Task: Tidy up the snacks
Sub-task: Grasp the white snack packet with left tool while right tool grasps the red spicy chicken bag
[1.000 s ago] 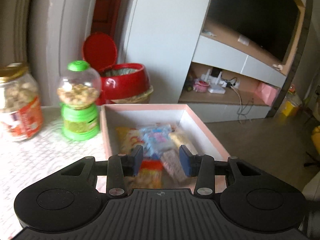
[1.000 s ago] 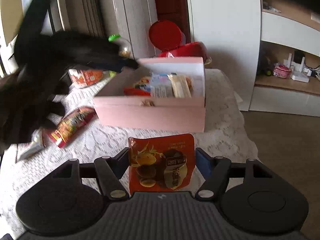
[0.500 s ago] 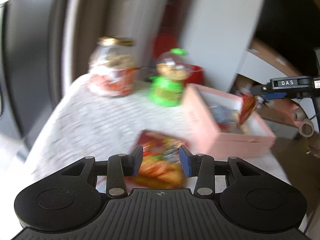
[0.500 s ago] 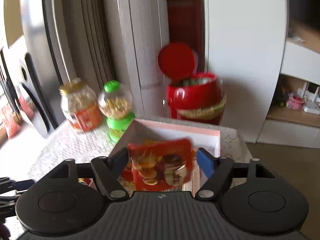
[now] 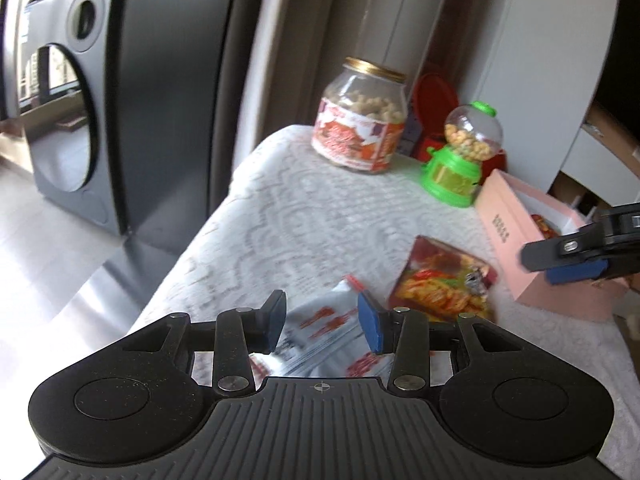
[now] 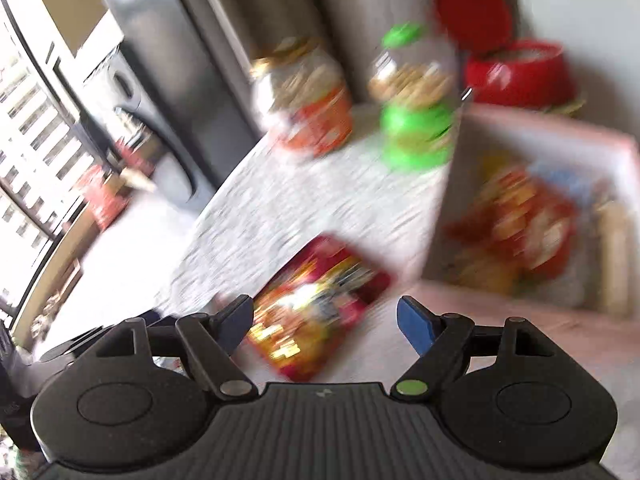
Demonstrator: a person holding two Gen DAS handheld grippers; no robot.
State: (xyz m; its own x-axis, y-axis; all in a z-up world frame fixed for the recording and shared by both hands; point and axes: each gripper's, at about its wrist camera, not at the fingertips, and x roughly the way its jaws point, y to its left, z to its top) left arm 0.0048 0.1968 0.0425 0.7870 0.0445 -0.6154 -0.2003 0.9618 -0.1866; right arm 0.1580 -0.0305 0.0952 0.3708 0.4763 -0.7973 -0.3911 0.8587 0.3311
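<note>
My left gripper (image 5: pixel 321 322) is open just above a silver snack packet (image 5: pixel 320 340) with red print on the lace-covered table. A red snack bag (image 5: pixel 442 282) lies beside it, next to the pink box (image 5: pixel 504 236). My right gripper (image 6: pixel 325 322) is open and empty, above the same red bag (image 6: pixel 316 304) by the box's left wall; it also shows in the left wrist view (image 5: pixel 576 256). The pink box (image 6: pixel 520 320) holds several snack packets, with an orange-red pouch (image 6: pixel 520 228) on top. The right wrist view is blurred.
A glass jar of puffs (image 5: pixel 360 116) and a green candy dispenser (image 5: pixel 460 156) stand at the table's far side. A red bin (image 6: pixel 520 72) with a raised lid stands behind them. A dark speaker (image 5: pixel 80 96) stands on the floor at the left.
My right gripper let go of the orange-red pouch, which now lies in the box, and swung left and down. My left gripper moved left from the box to the silver packet.
</note>
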